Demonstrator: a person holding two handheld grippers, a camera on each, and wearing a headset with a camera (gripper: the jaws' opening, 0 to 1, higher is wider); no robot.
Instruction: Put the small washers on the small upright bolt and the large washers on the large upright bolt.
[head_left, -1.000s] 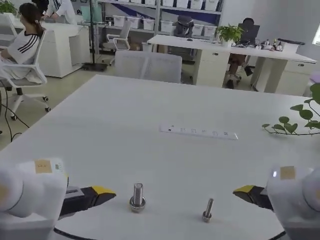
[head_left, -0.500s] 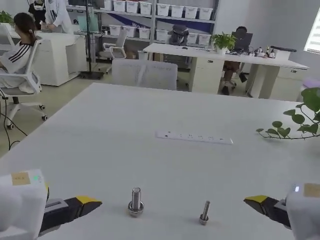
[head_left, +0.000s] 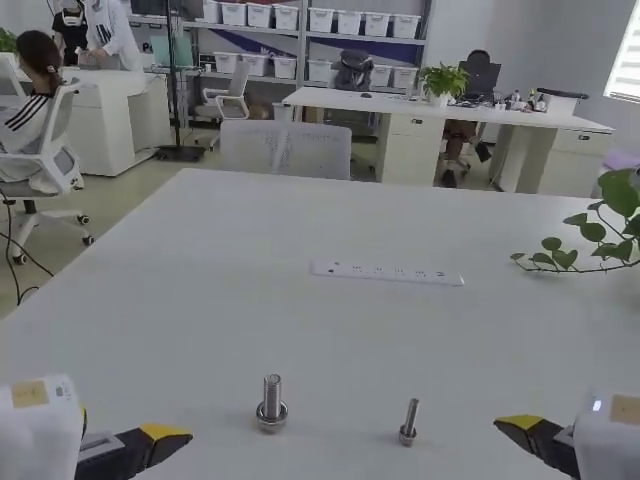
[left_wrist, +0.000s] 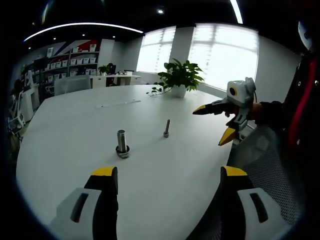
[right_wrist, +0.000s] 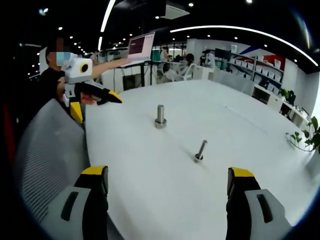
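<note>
Two bolts stand upright near the front of the white table. The large bolt is on the left, with a wider ring around its foot. To its right stands the thin small bolt. My left gripper sits low at the left, short of the large bolt, open and holding nothing. Right of the small bolt, my right gripper is open and holds nothing. Each gripper view also catches the other gripper, with its jaws apart.
A white power strip lies across the middle of the table. A trailing plant reaches in at the right edge. A chair stands at the far side. Desks, shelves and seated people fill the room behind.
Both grippers have drawn back toward me and outward, away from the bolts. The bolts have stayed where they were.
</note>
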